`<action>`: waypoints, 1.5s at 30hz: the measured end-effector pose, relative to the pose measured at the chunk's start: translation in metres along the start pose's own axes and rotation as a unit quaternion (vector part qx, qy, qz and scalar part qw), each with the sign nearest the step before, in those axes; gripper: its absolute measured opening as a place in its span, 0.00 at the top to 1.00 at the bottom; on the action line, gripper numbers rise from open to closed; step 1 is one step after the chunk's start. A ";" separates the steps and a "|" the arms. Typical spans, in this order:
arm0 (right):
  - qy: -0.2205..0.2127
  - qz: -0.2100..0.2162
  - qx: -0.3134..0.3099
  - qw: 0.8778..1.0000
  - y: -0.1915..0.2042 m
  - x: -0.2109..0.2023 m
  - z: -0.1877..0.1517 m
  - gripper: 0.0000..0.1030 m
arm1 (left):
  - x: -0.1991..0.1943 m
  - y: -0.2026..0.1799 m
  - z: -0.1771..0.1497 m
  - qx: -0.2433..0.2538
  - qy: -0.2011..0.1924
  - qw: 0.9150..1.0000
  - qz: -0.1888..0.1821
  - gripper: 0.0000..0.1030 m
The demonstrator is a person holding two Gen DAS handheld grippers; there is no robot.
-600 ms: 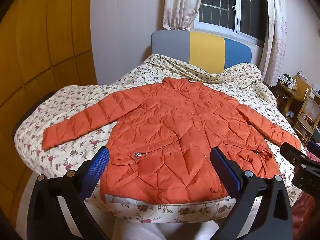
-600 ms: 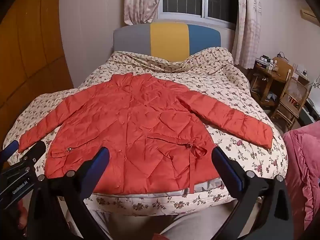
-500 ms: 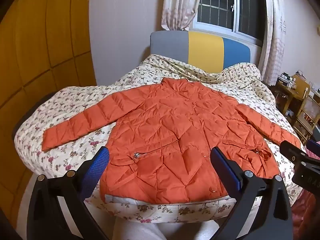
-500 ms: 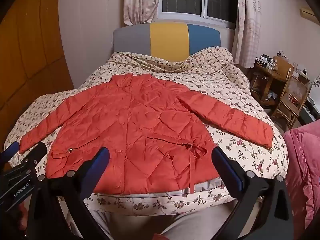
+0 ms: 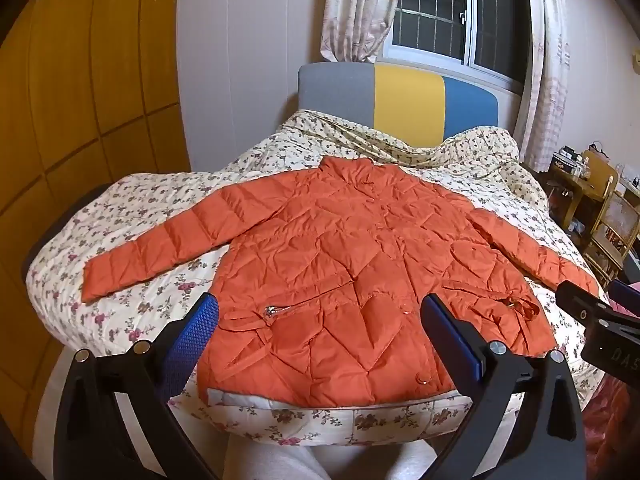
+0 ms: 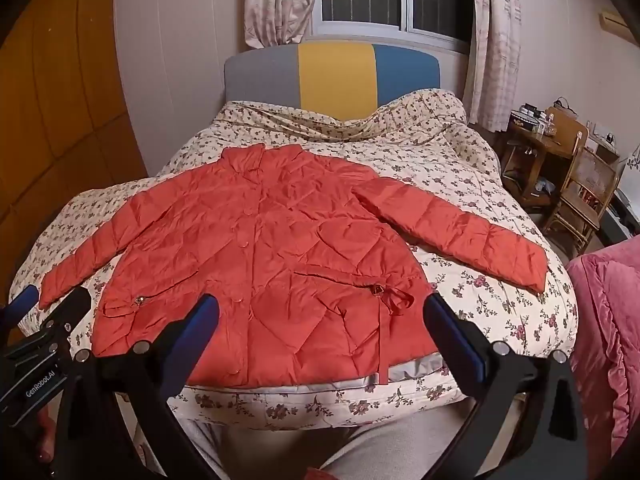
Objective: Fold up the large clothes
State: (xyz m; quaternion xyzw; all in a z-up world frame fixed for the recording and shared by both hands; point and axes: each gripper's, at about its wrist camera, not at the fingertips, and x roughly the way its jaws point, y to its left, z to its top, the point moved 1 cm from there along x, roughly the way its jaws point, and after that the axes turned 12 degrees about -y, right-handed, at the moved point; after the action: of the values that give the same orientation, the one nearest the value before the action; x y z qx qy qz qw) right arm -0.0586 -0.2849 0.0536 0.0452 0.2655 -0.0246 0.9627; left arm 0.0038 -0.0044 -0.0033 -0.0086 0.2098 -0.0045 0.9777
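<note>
An orange quilted puffer jacket [image 5: 352, 264] [image 6: 276, 264] lies flat, front side up, on a floral bed [image 5: 132, 320], both sleeves spread out to the sides, collar toward the headboard. My left gripper [image 5: 320, 312] hovers open above the near hem, nothing between its blue pads. My right gripper [image 6: 320, 312] also stands open over the hem, on the jacket's right half, empty. Each gripper shows at the edge of the other's view: the right gripper [image 5: 588, 316] and the left gripper [image 6: 44, 320].
A grey, yellow and blue headboard [image 6: 332, 76] stands under a curtained window. Wooden wardrobe panels [image 5: 80, 100] line the left wall. A wooden desk and chair [image 6: 576, 176] stand at the right. A pink quilt [image 6: 608, 320] lies at the near right. A person's grey-clad legs [image 6: 360, 448] are at the bed's foot.
Both grippers have drifted very slightly; the jacket lies as before and both stay open.
</note>
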 end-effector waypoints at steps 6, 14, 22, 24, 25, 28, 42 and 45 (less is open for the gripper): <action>0.005 -0.001 0.000 1.000 0.002 -0.001 0.002 0.02 | 0.000 0.000 0.000 -0.001 0.000 1.000 0.001 0.03; 0.011 0.002 0.000 1.000 0.001 0.004 0.001 0.02 | 0.001 0.001 -0.001 -0.002 0.001 1.000 0.001 0.03; 0.016 0.005 0.002 1.000 0.001 0.008 -0.001 0.02 | 0.001 0.001 -0.002 -0.003 0.002 1.000 0.000 0.03; 0.018 0.005 0.001 1.000 0.002 0.009 -0.002 0.02 | 0.001 0.002 -0.002 -0.004 0.002 1.000 0.001 0.03; 0.018 0.005 0.001 1.000 0.002 0.009 -0.003 0.02 | 0.001 0.002 -0.002 -0.005 0.002 1.000 0.000 0.03; 0.019 0.006 0.002 1.000 0.001 0.010 -0.003 0.02 | 0.001 0.002 -0.003 -0.005 0.002 1.000 0.000 0.03; 0.020 0.007 0.002 1.000 0.001 0.011 -0.004 0.02 | 0.002 0.000 -0.006 -0.005 0.003 1.000 -0.001 0.03; 0.019 0.007 0.000 1.000 0.000 0.010 -0.004 0.02 | 0.002 -0.001 -0.006 -0.005 0.006 1.000 -0.003 0.03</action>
State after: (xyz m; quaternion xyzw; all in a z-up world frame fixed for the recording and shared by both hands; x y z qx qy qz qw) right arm -0.0519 -0.2846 0.0444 0.0471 0.2831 -0.0174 0.9578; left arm 0.0034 -0.0056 -0.0101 -0.0140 0.2152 -0.0063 0.9764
